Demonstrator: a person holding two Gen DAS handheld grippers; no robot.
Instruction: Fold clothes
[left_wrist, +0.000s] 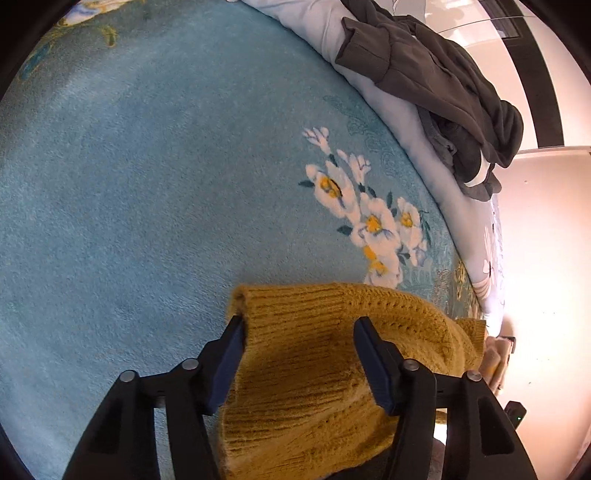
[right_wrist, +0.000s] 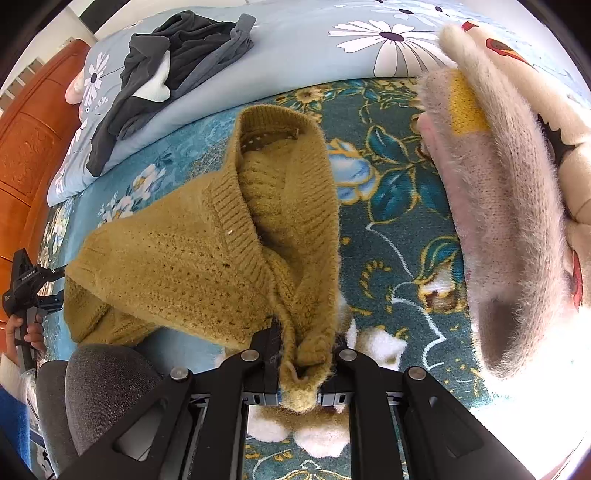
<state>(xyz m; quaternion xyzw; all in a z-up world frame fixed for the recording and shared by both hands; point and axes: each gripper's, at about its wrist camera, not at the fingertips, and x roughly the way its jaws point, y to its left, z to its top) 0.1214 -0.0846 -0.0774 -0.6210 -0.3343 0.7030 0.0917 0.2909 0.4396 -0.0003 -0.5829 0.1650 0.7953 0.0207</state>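
bed (right_wrist: 388, 236) – teal floral blanket | on it – mustard sweater (right_wrist: 192, 258), grey clothes (right_wrist: 177, 55)

Both grippers, left gripper (left_wrist: 299, 325) and right gripper (right_wrist: 306, 343), have black arms, silver screws, blue pads.

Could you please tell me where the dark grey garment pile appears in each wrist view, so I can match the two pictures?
Left wrist view: the dark grey garment pile sits at the upper right, on the pale blue bedding.
Right wrist view: it lies at the upper left, on the same bedding.
Shared landmark: the mustard knit sweater, low centre in both.
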